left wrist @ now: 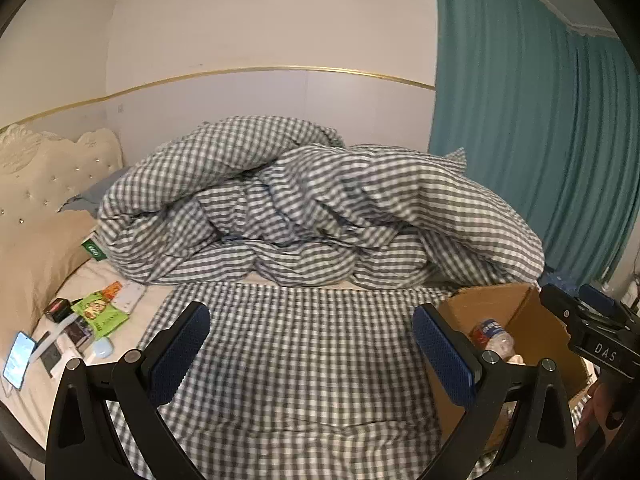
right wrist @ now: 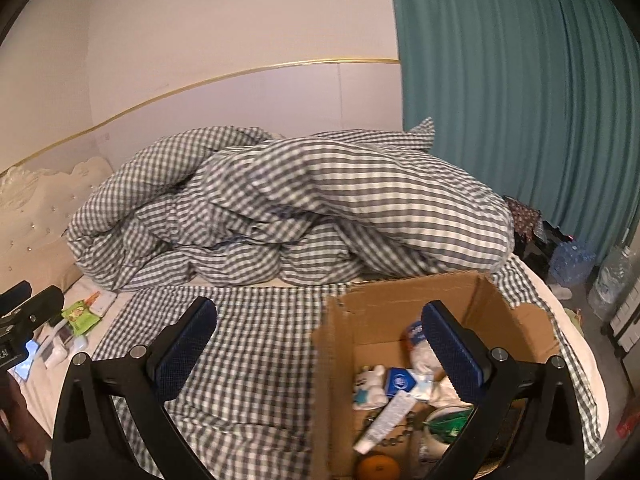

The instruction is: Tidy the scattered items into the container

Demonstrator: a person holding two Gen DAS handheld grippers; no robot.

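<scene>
Two grippers, both mine, both empty: left gripper jaws spread wide over the checked sheet, right gripper jaws equally wide, right finger hanging over the box mouth.

Biggest risk first. Heaped checked duvet fills mid frame in both views; reaching left, I could snag it or drag it over the loose items. Cardboard box, lower right of the right view, sits on soft bedding with its near wall bowed; a clumsy drop may tip or shove it. It already holds a water bottle, a white tube, a blue packet, an orange.

Scattered pile is lower left of the left view, well apart from the box: green snack pack, small dark box, phone with its screen lit. Items overlap, so one pinch may take two or slide the phone toward the mattress edge.

Hard to make out: pile bottom is cut by my left finger, several small things there unreadable. Green-labelled thing is half under the duvet; more may hide below. Box floor is partly blocked by my right finger. Motion blur softens everything.
</scene>
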